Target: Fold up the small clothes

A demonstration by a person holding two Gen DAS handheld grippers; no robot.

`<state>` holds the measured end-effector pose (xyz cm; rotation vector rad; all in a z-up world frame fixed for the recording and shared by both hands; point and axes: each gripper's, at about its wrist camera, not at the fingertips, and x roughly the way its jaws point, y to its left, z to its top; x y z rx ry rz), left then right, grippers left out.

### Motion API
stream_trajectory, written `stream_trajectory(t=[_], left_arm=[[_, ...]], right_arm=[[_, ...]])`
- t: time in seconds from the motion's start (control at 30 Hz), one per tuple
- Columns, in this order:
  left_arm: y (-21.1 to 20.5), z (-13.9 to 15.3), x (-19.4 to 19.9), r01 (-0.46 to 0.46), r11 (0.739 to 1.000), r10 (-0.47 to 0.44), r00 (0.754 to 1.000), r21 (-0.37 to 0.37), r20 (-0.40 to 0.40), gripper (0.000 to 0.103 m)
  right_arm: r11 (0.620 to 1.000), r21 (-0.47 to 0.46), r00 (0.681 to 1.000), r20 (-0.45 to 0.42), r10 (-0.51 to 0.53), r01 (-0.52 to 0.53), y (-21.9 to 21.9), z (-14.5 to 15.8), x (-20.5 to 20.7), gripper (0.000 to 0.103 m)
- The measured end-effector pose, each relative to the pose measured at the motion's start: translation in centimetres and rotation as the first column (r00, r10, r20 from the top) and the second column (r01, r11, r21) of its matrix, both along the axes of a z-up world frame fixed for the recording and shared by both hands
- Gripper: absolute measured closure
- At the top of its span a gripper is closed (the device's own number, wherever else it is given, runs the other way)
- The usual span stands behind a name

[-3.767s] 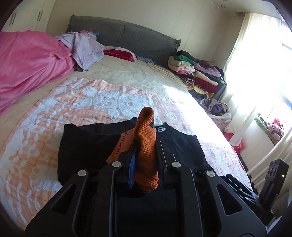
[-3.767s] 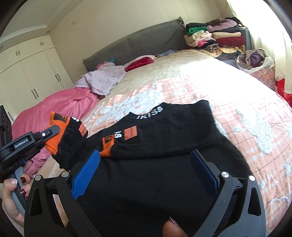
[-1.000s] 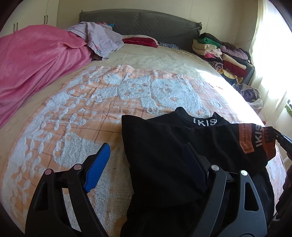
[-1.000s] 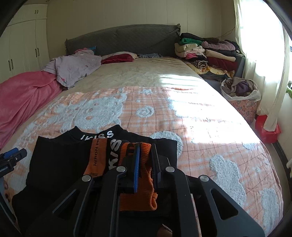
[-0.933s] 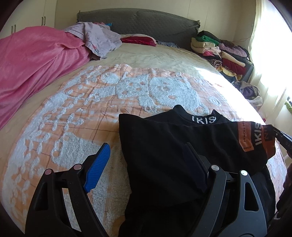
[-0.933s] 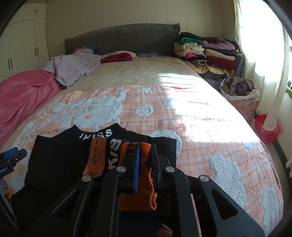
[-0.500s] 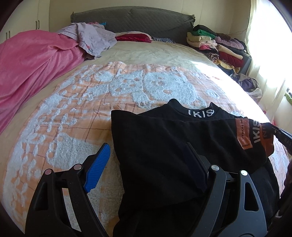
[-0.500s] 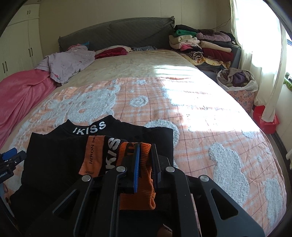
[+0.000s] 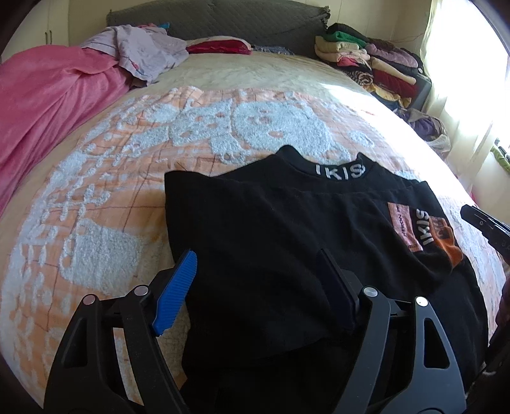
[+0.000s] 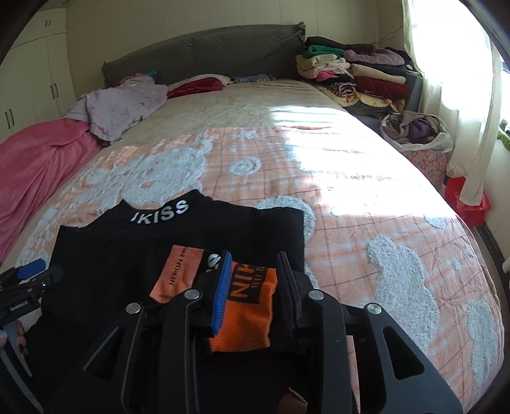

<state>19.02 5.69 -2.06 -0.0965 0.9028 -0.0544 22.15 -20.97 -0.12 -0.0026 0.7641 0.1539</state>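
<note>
Black garment (image 9: 287, 229) lies flat on the bed (image 9: 223, 79), on an orange-and-white patterned blanket (image 9: 105, 197), occupying the lower centre and lower right of the left wrist view. Its collar, lettered in white, points toward the headboard (image 9: 223, 19). One sleeve is folded across the body, and its orange cuff (image 10: 245, 312) lies at the garment's right edge in the left view and at lower centre in the right view.

Left tongs (image 9: 258, 283): wide apart and closing slightly. The blue pad sits over the garment's left edge, the dark pad over the black fabric. Neither pad presses on cloth; nothing is held.

Right tongs (image 10: 251, 283): partly apart and opening. The orange cuff lies between the two fingers, flat on the garment, with a gap visible on each side of it; the pads do not clamp it. The tip of these tongs appears at the right edge of the left view.

Surroundings: pink blanket (image 9: 41, 95) at left, lilac clothing (image 9: 143, 51) at upper left, a stack of folded clothes (image 10: 357, 73) at upper right, and a full laundry basket (image 10: 417, 133) beside the bed at right.
</note>
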Motion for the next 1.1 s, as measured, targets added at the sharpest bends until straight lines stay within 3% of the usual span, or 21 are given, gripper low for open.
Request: stream_trajectory(t=[0.1, 0.23, 0.33, 0.5, 0.67, 0.9, 1.1], left_arm=[[-0.2, -1.7, 0.2, 0.021, 1.0, -0.02, 0.997, 0.017, -0.074, 0.034], [0.6, -2.1, -0.2, 0.025, 0.999, -0.027, 0.995, -0.026, -0.092, 0.034], [0.9, -2.2, -0.5, 0.029, 0.999, -0.033, 0.995, -0.04, -0.095, 0.034], [1.1, -2.0, -0.8, 0.032, 0.998, -0.037, 0.995, -0.054, -0.095, 0.033], [0.9, -1.9, -0.8, 0.033, 0.998, -0.038, 0.995, -0.055, -0.097, 0.033], [1.1, -1.9, -0.8, 0.03, 0.998, -0.036, 0.995, -0.058, -0.095, 0.033], [1.1, -1.8, -0.8, 0.032, 0.998, -0.038, 0.995, -0.058, -0.096, 0.033]], right_arm=[[0.997, -0.022, 0.997, -0.015, 0.073, -0.073, 2.4, -0.6, -0.3, 0.069], [0.988, -0.037, 0.988, -0.041, 0.148, -0.15, 5.2, -1.2, -0.3, 0.068], [0.98, -0.057, 0.981, -0.059, 0.185, -0.188, 6.5, -1.8, 0.0, 0.056], [0.985, -0.131, 0.978, -0.189, 0.085, -0.111, 5.0, -5.0, 1.3, 0.056], [0.996, -0.03, 0.978, -0.191, 0.08, -0.088, 2.5, -5.9, 0.8, 0.056], [0.996, -0.041, 0.982, -0.177, 0.07, -0.079, 2.9, -5.5, 0.4, 0.054], [0.996, 0.045, 0.986, -0.14, 0.088, -0.082, 2.8, -4.5, -1.1, 0.046]])
